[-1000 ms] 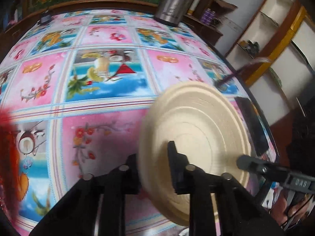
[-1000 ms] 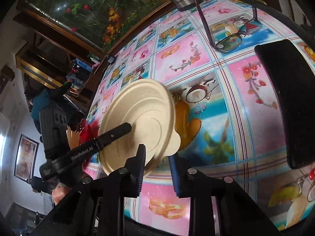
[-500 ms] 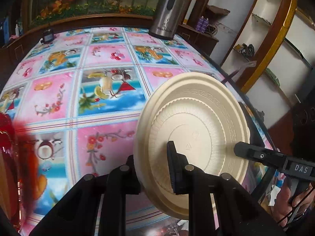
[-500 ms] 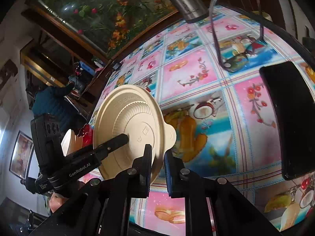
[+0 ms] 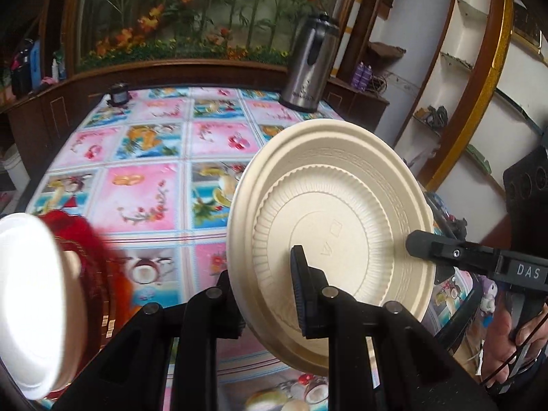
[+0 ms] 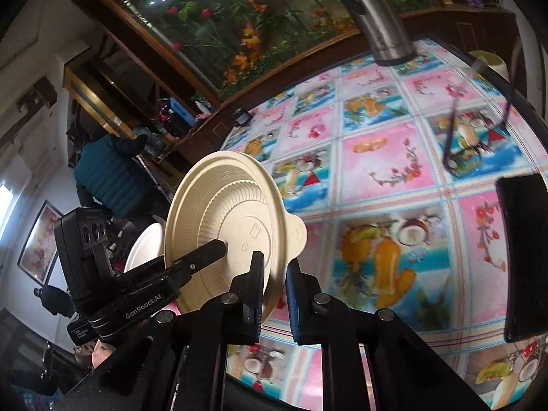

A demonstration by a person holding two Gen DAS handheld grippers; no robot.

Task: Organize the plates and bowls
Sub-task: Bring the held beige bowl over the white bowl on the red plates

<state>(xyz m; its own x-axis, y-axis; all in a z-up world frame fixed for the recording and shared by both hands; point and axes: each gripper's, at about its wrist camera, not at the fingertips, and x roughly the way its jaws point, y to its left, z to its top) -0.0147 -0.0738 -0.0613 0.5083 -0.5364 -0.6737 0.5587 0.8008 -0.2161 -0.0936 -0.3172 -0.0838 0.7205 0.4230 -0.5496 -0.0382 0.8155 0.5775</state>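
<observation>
Plate [image 5: 328, 233] on edge, in air above tabletop [image 5: 144, 191], flask [image 5: 310, 68] beyond. Left tongs [image 5: 265, 294] clamped on plate's lower rim, right tongs [image 6: 274, 274] on rim by tab. Risk: uneven pull bends thin rim, plate slips, drops near glasses [image 6: 479, 137] right of plate.

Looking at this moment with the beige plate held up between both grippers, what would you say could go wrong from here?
1. Both the left gripper and the right gripper pinch only the rim of the beige plate, held on edge above the table; uneven pulls might bend or drop it.
2. The glasses and the black phone lie on the table near the right gripper; setting the plate down there could knock them.
3. The white plate stands close on the left and might get bumped.
</observation>
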